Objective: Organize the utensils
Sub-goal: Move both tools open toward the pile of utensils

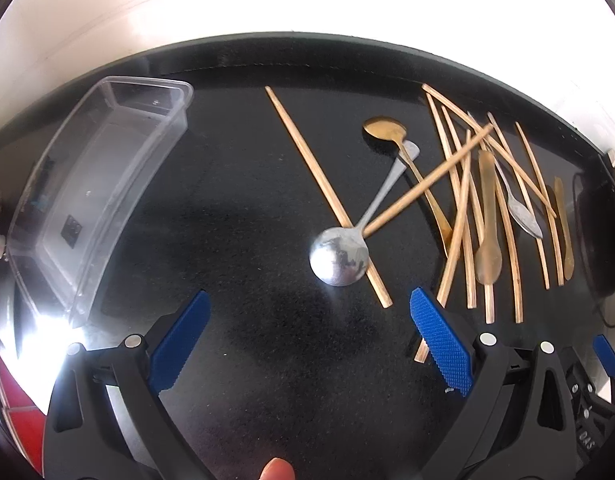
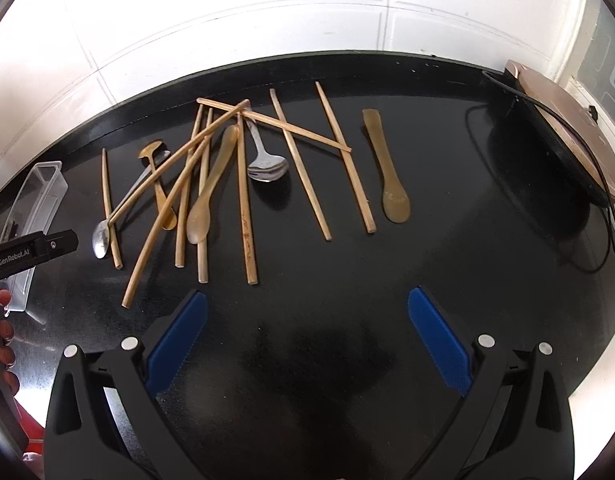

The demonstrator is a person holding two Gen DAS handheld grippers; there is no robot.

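on the far left of the black table [image 1: 247, 184] sits a clear plastic box [image 1: 95, 184], lying lengthwise and holding no utensils. the left tongs [image 1: 309, 332] hover just above the table with their blue pads wide apart, gripping nothing. just ahead of them lies a large silver spoon [image 1: 339, 256], bowl towards the camera, its handle crossed by a long chopstick [image 1: 327, 196]. right of that, a gold spoon [image 1: 385, 130] and a tangle of bamboo chopsticks [image 2: 243, 184] lie mixed with a small silver spoon [image 2: 267, 166] and a pale horn spoon [image 2: 205, 208]. further right rests a flat gold spoon [image 2: 391, 188], apart from the pile. the right tongs [image 2: 307, 330] are also spread open and empty. a round black appliance [image 2: 547, 168] with a cord stands at the far right.
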